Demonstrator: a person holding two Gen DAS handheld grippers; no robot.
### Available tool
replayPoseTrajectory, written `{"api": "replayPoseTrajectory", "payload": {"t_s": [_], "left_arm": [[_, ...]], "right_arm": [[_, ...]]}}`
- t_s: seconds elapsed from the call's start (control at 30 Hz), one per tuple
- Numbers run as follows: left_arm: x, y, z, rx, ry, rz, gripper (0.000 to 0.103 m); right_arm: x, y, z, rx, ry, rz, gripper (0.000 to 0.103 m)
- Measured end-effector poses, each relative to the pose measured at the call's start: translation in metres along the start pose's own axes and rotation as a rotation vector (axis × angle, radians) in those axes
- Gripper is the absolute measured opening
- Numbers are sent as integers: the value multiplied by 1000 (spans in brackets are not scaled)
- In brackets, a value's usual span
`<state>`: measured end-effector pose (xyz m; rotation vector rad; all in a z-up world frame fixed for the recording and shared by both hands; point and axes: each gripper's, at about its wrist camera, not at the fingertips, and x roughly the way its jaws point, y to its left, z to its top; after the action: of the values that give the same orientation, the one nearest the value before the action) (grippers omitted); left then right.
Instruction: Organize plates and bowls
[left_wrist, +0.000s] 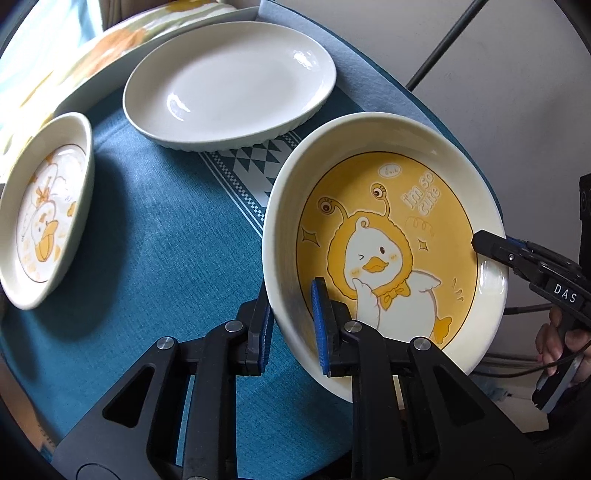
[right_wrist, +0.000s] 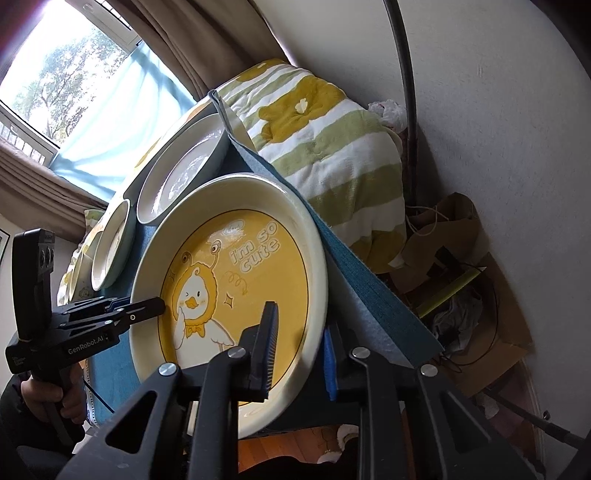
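Yellow and cream, the shiny round duck plate (left_wrist: 384, 254) sits tilted at the right edge of the table (left_wrist: 166, 258), which wears a rough blue cloth. The left gripper (left_wrist: 293, 328) pinches its near rim between blue ribbed pads. The right gripper (right_wrist: 299, 350) clamps the opposite rim. A plain white oval dish (left_wrist: 229, 85) lies farther back. A small duck plate (left_wrist: 40, 210) is cut off at the left edge.

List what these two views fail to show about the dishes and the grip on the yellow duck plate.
- Yellow duck plate: underside hidden in both views; near rim covered by the left hand-held gripper.
- Small duck dish: left wrist view cuts its left edge.
- White oval dish: right wrist view shows it edge-on; the duck plate covers its near part.
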<state>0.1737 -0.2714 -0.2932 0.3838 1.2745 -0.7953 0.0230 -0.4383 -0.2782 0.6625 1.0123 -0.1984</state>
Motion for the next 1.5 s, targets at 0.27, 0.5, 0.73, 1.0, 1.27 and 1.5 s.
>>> {"api": "replayPoseTrajectory", "payload": {"t_s": [0.27,0.5,0.73,1.0,1.27,1.5], "left_arm": [[-28,2,-11,-4,-71,18,16],[-67,22,-29,-85,-155,45,16],[-131,58,-68,-225,-260,120,16],[-176,113,-141,-433,-306,243,16],[-173,180,-220,-588,-253,300,16],[-135,224,-265,-628,-226,289,16]], "right_arm": [[-6,21,-2,-115,-28,-44,20],[-19,54,1,-227,-49,-20,20],[-32,112,9,-397,-60,74,20],[-9,191,-6,-609,30,223,20],[49,259,-47,-724,166,296,20],[94,288,-83,-749,211,295,20]]}}
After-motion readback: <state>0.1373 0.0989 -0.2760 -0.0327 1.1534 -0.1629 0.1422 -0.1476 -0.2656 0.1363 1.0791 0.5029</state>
